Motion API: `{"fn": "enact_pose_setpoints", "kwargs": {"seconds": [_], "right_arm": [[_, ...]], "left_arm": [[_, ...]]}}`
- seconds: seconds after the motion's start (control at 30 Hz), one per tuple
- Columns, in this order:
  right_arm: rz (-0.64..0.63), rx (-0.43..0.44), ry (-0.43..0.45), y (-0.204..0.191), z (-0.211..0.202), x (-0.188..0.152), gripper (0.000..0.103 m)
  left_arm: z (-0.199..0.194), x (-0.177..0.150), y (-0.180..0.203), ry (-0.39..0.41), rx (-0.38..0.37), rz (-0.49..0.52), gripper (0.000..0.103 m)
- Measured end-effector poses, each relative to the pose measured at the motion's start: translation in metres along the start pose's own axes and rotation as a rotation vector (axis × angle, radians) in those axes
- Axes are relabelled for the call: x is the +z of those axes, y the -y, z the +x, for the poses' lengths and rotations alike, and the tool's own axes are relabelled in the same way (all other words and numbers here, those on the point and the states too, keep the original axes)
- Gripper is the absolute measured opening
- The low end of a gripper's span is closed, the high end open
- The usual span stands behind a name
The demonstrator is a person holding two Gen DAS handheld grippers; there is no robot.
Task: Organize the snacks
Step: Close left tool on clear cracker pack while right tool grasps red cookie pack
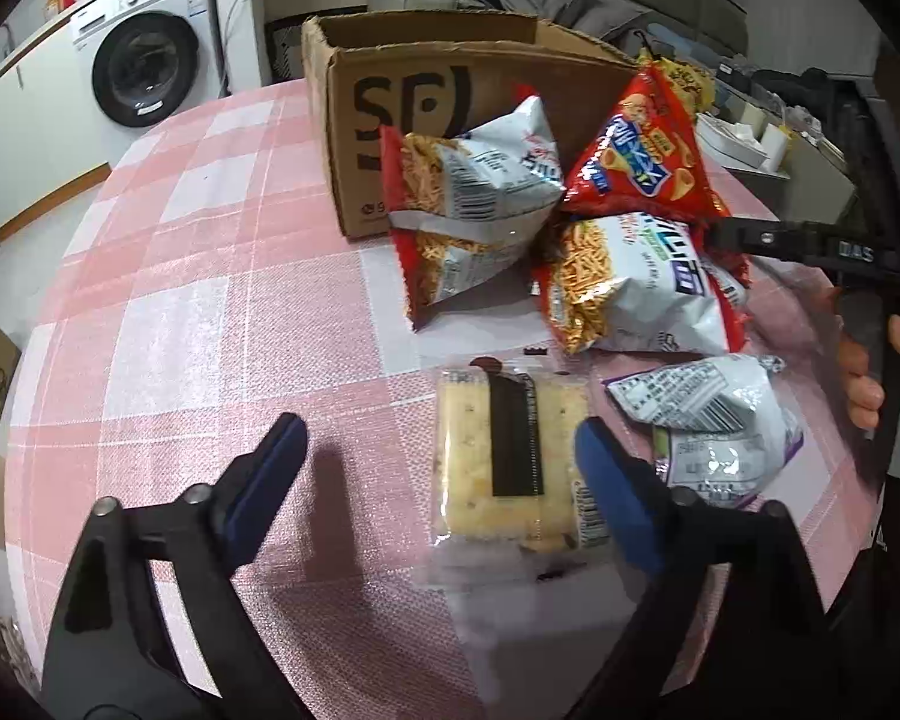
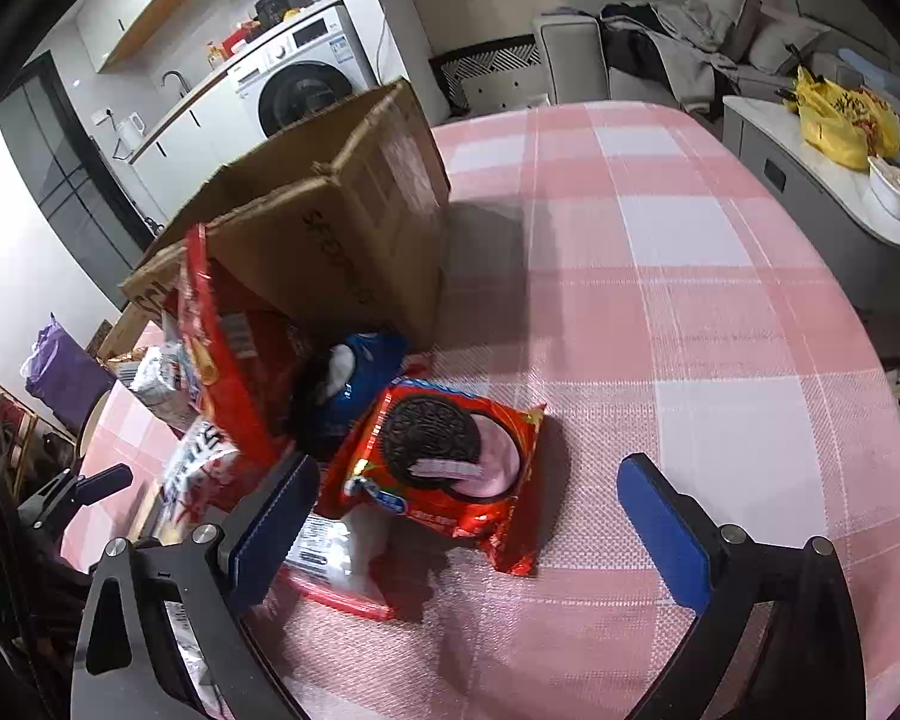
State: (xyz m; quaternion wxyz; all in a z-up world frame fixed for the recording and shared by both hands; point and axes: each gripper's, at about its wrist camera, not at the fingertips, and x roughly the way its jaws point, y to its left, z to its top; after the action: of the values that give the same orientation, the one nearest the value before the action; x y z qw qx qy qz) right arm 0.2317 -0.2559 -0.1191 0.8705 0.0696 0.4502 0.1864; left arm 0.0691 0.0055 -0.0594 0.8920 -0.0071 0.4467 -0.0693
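A clear pack of pale crackers [image 1: 510, 456] lies on the pink checked tablecloth [image 1: 210, 312] between the fingers of my left gripper [image 1: 439, 426]. It sits close against the right-hand finger, and the jaws stand open. Beyond it lie two noodle-snack bags [image 1: 480, 192], [image 1: 630, 282], a red snack bag [image 1: 636, 162] and a silver-purple bag [image 1: 708, 420]. My right gripper [image 2: 468, 465] hangs open over a red cookie pack [image 2: 438, 450], with a blue cookie pack [image 2: 354, 384] behind it. An open cardboard box [image 1: 402, 114], [image 2: 342, 228] stands at the back.
A tall red bag [image 2: 228, 348] leans on the box. A white-labelled flat pack [image 2: 330, 552] lies under the right gripper's left finger. A washing machine [image 1: 144, 66], a sofa [image 2: 660, 42] and a cabinet with a yellow bag [image 2: 840, 120] surround the table.
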Motion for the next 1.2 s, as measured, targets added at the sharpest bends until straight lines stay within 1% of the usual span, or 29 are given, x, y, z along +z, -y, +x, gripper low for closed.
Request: {"fn": "enact_pose_setpoints", "kwargs": {"seconds": [0.03, 0.07, 0.1, 0.13, 0.17, 0.37, 0.47, 0.5, 0.67, 0.7, 0.73, 0.77, 0.9, 0.97, 1.03, 1.07, 1.13, 1.2], "right_arm": [[0.006, -0.003, -0.002, 0.002, 0.001, 0.0, 0.096], [0.012, -0.002, -0.001, 0.004, 0.001, 0.0, 0.095], [0.02, 0.001, -0.001, 0.005, 0.001, 0.0, 0.091], [0.026, 0.002, 0.0, 0.006, 0.001, 0.001, 0.088], [0.029, -0.001, 0.001, 0.007, 0.001, 0.001, 0.087], [0.03, 0.003, 0.003, 0.008, 0.002, 0.0, 0.085], [0.023, -0.005, 0.007, 0.007, 0.002, 0.0, 0.083], [0.023, -0.005, 0.006, 0.007, 0.003, 0.0, 0.083], [0.022, -0.006, 0.008, 0.007, 0.002, 0.0, 0.079], [0.019, -0.007, 0.01, 0.007, 0.002, 0.0, 0.078], [0.016, -0.011, 0.012, 0.006, 0.002, 0.0, 0.075], [0.014, -0.013, 0.013, 0.006, 0.002, -0.001, 0.074], [0.01, -0.01, 0.018, 0.007, 0.002, -0.001, 0.063], [0.002, -0.008, 0.018, 0.007, 0.001, -0.001, 0.061], [-0.001, 0.0, 0.017, 0.007, 0.002, -0.001, 0.054], [-0.003, 0.003, 0.02, 0.006, 0.001, -0.001, 0.054], [-0.01, 0.005, 0.022, 0.005, 0.001, -0.002, 0.05], [-0.01, 0.019, 0.03, 0.005, -0.001, -0.002, 0.049]], "left_arm": [[-0.001, 0.0, -0.001, 0.002, -0.006, 0.004, 0.083], [-0.001, 0.001, -0.002, 0.004, -0.016, 0.002, 0.077], [-0.002, 0.001, -0.004, 0.001, -0.034, -0.003, 0.072], [-0.003, 0.001, -0.003, -0.001, -0.046, -0.008, 0.069], [-0.004, 0.0, -0.003, -0.001, -0.054, -0.01, 0.066], [-0.004, -0.001, 0.006, -0.014, -0.074, 0.019, 0.066], [0.0, -0.003, 0.009, -0.029, -0.085, 0.022, 0.071], [0.002, -0.003, 0.012, -0.049, -0.083, 0.023, 0.072], [0.005, -0.008, 0.024, -0.042, -0.029, 0.074, 0.071], [0.005, -0.008, 0.026, -0.038, -0.023, 0.091, 0.065], [0.003, -0.009, 0.028, -0.033, -0.035, 0.099, 0.059], [0.002, -0.009, 0.029, -0.031, -0.038, 0.103, 0.055], [0.002, -0.008, 0.025, -0.021, -0.035, 0.087, 0.055], [-0.002, -0.008, 0.024, -0.008, -0.038, 0.078, 0.055], [-0.005, -0.005, 0.021, 0.008, -0.04, 0.071, 0.055], [-0.007, -0.005, 0.02, 0.015, -0.039, 0.069, 0.055], [-0.01, -0.005, 0.018, 0.024, -0.04, 0.059, 0.055], [-0.012, -0.003, 0.016, 0.03, -0.036, 0.051, 0.055]]}}
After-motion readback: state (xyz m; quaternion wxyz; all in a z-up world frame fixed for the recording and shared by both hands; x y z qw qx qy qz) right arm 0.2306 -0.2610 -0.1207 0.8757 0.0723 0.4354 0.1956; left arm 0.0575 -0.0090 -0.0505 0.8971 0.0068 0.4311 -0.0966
